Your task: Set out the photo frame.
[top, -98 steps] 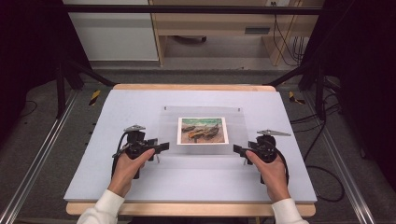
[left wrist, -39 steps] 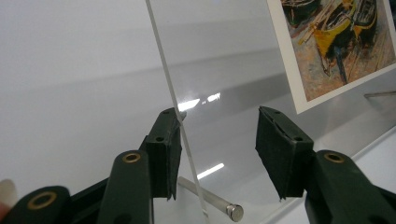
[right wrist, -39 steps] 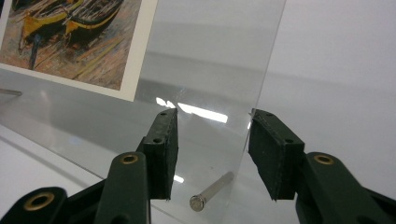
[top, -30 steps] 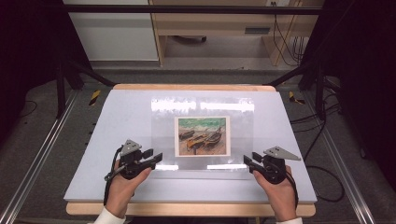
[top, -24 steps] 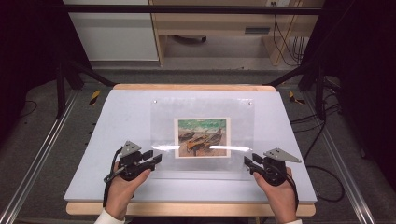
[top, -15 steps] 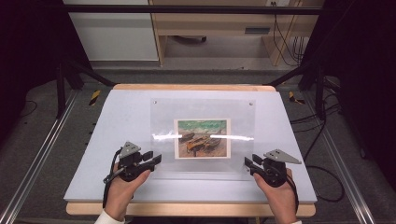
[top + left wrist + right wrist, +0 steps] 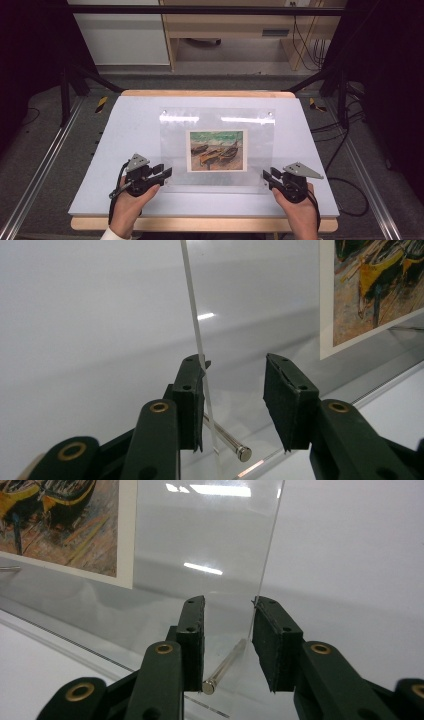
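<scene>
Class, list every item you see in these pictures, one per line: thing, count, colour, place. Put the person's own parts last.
clear acrylic sheet: one, transparent, middle of the table, lying over the print.
print: one, a boat painting in green, yellow and brown with a white border, under the sheet.
metal pins: two seen, silver, one at each near corner of the sheet, between each gripper's jaws.
table: one, pale top with a wooden edge.
left gripper: one, black, at the sheet's near left corner, jaws apart and just been closing.
right gripper: one, black, at the near right corner, jaws apart and just been closing.
hands: two, holding the grippers at the near edge.
</scene>
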Demonstrator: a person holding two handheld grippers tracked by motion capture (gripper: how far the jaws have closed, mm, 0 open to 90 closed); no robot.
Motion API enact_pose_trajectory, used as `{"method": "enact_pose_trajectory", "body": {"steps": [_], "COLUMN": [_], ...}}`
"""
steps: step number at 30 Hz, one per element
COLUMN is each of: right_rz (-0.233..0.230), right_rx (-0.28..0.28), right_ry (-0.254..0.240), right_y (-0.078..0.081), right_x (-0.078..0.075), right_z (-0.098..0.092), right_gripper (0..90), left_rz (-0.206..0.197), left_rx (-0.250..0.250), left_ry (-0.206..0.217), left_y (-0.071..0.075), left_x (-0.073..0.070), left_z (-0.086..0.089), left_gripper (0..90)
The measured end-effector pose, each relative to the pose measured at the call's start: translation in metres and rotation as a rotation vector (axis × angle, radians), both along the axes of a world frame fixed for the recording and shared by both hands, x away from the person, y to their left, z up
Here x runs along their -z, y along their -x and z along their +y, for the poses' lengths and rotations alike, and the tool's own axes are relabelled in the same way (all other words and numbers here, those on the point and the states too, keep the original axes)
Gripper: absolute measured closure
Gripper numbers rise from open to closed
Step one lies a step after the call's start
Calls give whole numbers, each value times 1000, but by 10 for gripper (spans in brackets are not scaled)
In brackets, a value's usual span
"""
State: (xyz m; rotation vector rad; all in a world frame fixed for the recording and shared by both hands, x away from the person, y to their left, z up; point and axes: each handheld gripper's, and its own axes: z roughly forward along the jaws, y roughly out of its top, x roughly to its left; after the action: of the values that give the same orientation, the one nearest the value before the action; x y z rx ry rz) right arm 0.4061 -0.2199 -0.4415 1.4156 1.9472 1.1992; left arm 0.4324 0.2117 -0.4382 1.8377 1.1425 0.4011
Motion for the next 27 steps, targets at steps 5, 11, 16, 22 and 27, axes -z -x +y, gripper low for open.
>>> {"method": "enact_pose_trajectory", "body": {"steps": [5,11,16,22,27], "right_rz": [0,3,0,4,4], "right_rx": [2,4,4,5,6], "right_ry": [5,7,14,12,16], "right_y": [2,4,6,7,9], "right_x": [0,1,1,2,2], "right_z": [0,0,0,-1,0], "right_gripper": [674,687,696,708,710], "left_rz": [2,27,27,37,37], "left_rx": [-2,5,10,5,12], "left_ry": [2,19,18,50,43], "left_y": [2,5,7,8,9], "left_x": [0,1,1,2,3], "left_z": [0,-1,-1,2,3], "left_gripper": [599,598,603,638,640]}}
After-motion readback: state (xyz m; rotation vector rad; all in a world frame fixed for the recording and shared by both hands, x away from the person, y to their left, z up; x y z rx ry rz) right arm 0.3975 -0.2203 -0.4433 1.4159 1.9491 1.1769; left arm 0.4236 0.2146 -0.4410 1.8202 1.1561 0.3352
